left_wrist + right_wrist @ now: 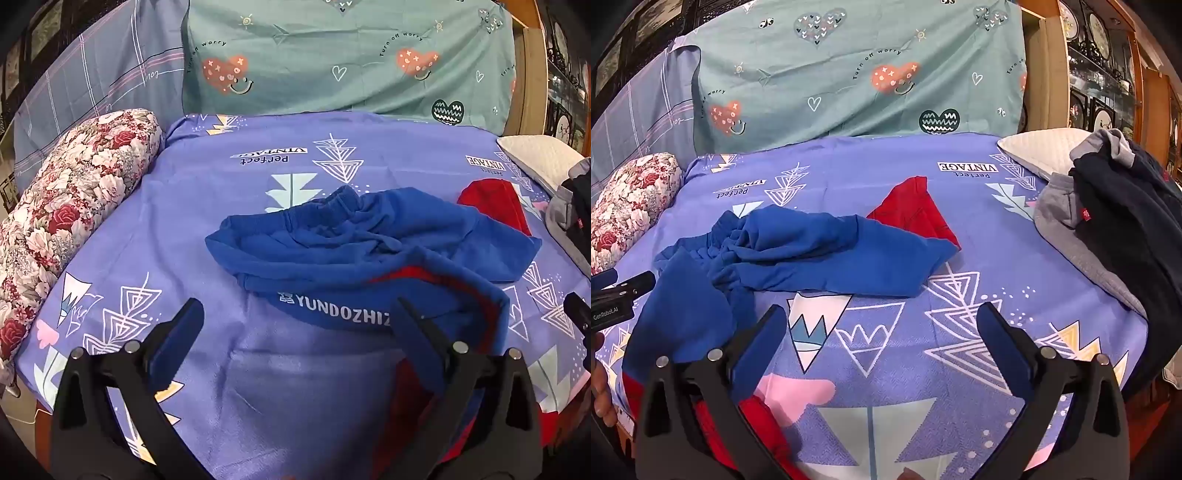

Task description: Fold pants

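pants (pixel 362 240) crumpled ahead | left gripper (pixel 299 325) spread | right gripper (pixel 882 325) spread

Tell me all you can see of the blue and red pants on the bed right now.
The pants lie crumpled and unfolded on the purple printed bedsheet. They look like soft fleece knit, mostly blue with red panels; a red part pokes out at the far side. The gathered elastic waistband is bunched toward the far side. White lettering reading YUNDOZHIZ shows on a near blue fold. One leg trails toward the near bed edge. Both grippers, left and right, hover open, gripping nothing.
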